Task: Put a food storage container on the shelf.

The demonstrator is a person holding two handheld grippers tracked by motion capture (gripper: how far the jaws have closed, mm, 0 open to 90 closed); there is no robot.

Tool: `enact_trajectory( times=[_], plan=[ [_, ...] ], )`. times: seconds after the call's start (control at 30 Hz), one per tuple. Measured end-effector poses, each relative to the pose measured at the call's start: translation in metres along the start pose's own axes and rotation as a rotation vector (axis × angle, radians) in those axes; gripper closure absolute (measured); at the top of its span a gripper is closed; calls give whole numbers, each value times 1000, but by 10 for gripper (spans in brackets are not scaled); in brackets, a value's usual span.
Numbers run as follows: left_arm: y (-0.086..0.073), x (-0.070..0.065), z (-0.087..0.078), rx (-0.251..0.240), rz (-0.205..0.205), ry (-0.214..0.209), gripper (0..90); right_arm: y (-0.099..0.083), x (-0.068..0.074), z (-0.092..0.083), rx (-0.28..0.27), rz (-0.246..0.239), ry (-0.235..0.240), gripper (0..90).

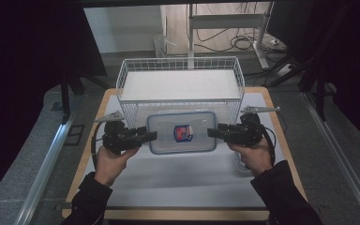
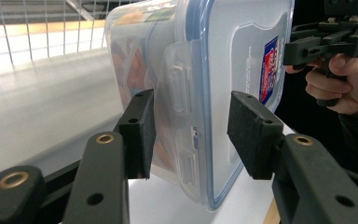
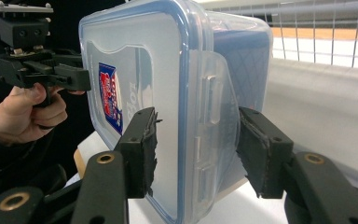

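Grippers bracket the lidded container (image 1: 183,132) on the counter (image 1: 183,187) just before the wire basket (image 1: 180,84): my left gripper (image 1: 146,136) and right gripper (image 1: 214,133) each stand wide around an end latch, so I judge closing both together comes next.

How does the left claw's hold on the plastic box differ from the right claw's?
The left claw meets the plastic box at its left short end, the right claw at the opposite end. In the left gripper view, one left pad touches the box wall while the other stands clear of the lid; in the right gripper view, the right pads sit nearer both faces. Both straddle a side latch without being plainly clamped.
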State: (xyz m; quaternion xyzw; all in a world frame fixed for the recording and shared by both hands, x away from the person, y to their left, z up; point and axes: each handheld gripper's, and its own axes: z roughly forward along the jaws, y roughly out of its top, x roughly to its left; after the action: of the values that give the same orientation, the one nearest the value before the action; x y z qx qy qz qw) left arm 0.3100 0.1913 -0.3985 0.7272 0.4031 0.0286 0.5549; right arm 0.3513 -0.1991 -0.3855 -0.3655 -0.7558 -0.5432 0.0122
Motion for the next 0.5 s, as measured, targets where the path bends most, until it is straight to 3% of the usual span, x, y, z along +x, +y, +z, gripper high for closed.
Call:
enact_trajectory(
  times=[0.5],
  plan=[
    [43, 12, -6, -19, -1, -12, 528, 45, 0, 3, -19, -1, 0, 498]
  ],
)
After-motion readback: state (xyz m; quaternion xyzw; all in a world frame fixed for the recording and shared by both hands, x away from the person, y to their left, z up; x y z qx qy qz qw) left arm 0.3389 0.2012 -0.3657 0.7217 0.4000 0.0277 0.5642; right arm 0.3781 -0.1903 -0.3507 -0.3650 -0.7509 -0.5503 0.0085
